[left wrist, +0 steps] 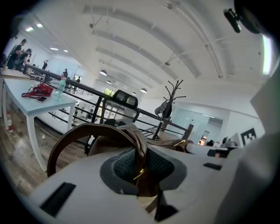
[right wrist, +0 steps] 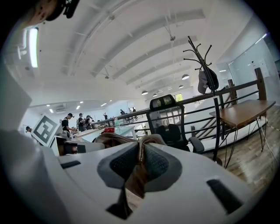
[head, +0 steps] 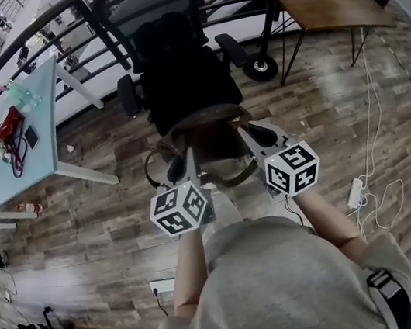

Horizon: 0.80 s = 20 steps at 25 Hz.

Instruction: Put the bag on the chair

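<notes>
The brown bag (head: 209, 137) hangs between the two tools, above the wood floor (head: 107, 232) and just near of the black chair (head: 184, 77). In the head view its far edge overlaps the near edge of the seat; whether it touches the seat I cannot tell. Its strap (head: 154, 161) loops out to the left.

The left tool (head: 188, 159) pinches the bag's left rim. In the left gripper view the left tool (left wrist: 141, 168) has its jaws pressed onto a fold of brown leather, with a small gold fitting between the dark pads (left wrist: 122, 166), and the strap (left wrist: 83, 133) arches up to their left.

The right tool (head: 250, 137) pinches the right rim. In the right gripper view the right tool (right wrist: 141, 161) has a leather fold squeezed between its jaws, and the chair (right wrist: 170, 127) stands beyond them.

The chair's back is on its far side, an armrest on each side of the seat. A white desk (head: 3, 179) stands at the left, carrying a red thing (head: 9, 131) and a bottle (head: 24, 93). A wooden desk (head: 326, 0) stands far right. A power strip (head: 354, 192) lies on the floor at the right.
</notes>
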Each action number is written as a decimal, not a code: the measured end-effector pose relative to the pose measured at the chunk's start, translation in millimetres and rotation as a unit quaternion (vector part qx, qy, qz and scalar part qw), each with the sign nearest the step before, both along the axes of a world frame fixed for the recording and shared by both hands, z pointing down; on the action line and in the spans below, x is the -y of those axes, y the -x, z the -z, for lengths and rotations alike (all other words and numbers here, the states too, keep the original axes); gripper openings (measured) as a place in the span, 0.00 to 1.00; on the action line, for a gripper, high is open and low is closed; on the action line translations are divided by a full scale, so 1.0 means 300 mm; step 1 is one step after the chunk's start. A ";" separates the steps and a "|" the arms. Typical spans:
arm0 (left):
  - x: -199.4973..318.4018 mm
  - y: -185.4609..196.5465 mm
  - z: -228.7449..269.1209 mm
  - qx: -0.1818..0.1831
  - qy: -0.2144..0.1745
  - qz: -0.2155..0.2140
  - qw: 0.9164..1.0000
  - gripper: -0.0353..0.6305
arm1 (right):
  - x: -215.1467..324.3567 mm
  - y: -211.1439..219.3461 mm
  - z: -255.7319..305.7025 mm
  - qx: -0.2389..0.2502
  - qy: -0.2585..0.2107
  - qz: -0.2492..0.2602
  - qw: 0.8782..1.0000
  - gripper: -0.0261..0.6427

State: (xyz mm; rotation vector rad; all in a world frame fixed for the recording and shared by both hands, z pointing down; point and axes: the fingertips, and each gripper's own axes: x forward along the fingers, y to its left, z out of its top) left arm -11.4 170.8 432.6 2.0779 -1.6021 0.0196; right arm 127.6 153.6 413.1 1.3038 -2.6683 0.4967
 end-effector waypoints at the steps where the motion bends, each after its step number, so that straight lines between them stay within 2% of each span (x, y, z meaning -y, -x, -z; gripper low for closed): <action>1: 0.031 0.011 -0.005 -0.001 0.001 0.000 1.000 0.13 | 0.030 0.011 -0.005 0.002 0.003 -0.001 1.000 0.09; 20: 0.660 0.217 -0.003 -0.007 0.010 -0.029 1.000 0.13 | 0.646 0.209 -0.002 0.013 0.020 -0.040 0.999 0.09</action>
